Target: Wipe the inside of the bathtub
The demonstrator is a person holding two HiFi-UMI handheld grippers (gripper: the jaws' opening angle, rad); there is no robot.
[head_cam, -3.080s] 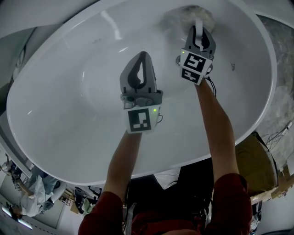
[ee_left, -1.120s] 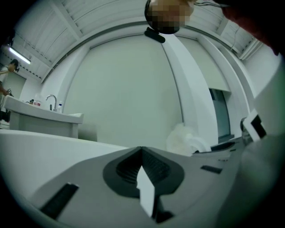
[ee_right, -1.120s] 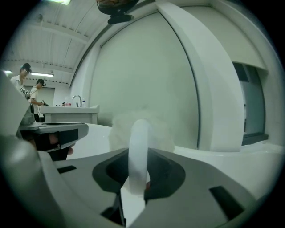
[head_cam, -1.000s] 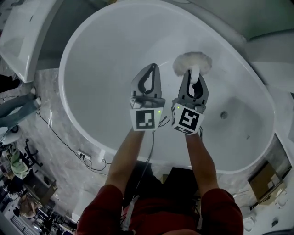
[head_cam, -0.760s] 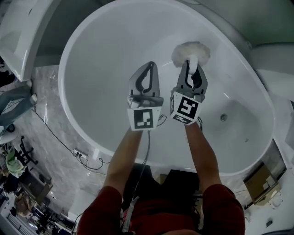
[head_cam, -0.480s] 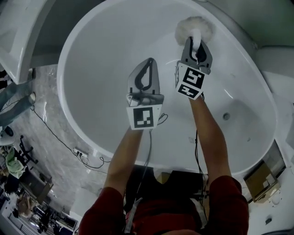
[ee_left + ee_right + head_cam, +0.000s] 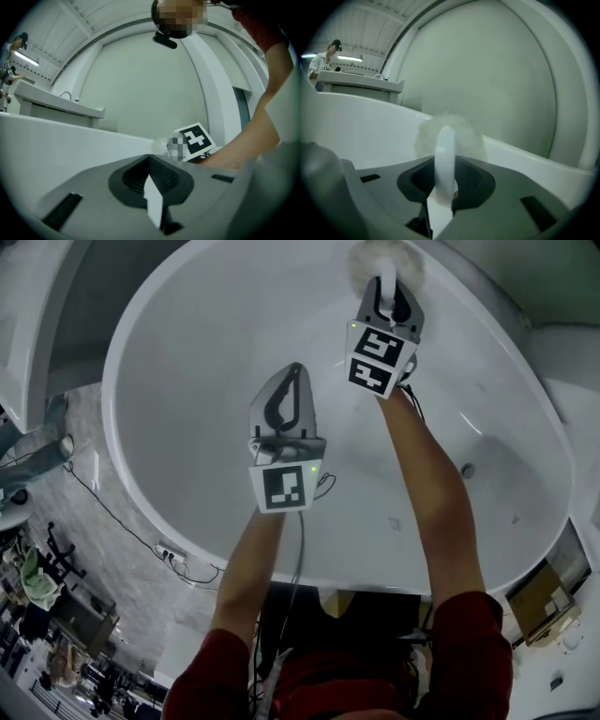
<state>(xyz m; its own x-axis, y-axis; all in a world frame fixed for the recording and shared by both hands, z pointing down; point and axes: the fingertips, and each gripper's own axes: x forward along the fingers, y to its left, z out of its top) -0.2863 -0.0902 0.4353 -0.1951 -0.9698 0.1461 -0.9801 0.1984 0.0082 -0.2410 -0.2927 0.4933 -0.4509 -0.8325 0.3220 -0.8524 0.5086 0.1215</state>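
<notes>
The right tongs (image 7: pixel 386 287) had moved farther up the tub (image 7: pixel 178 381) wall, clamped on one fluffy brush (image 7: pixel 410 253); the left tongs (image 7: pixel 294 371) hovered pressed together, empty.

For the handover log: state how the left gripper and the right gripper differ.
The left gripper is shut on nothing; the right gripper is shut on the fluffy duster's white handle. The left gripper hangs over the bathtub's middle; the right gripper reaches farther, to its far wall. Both point away from the person.

White bathtub (image 7: pixel 178 381) on grey marbled floor (image 7: pixel 82 423)
</notes>
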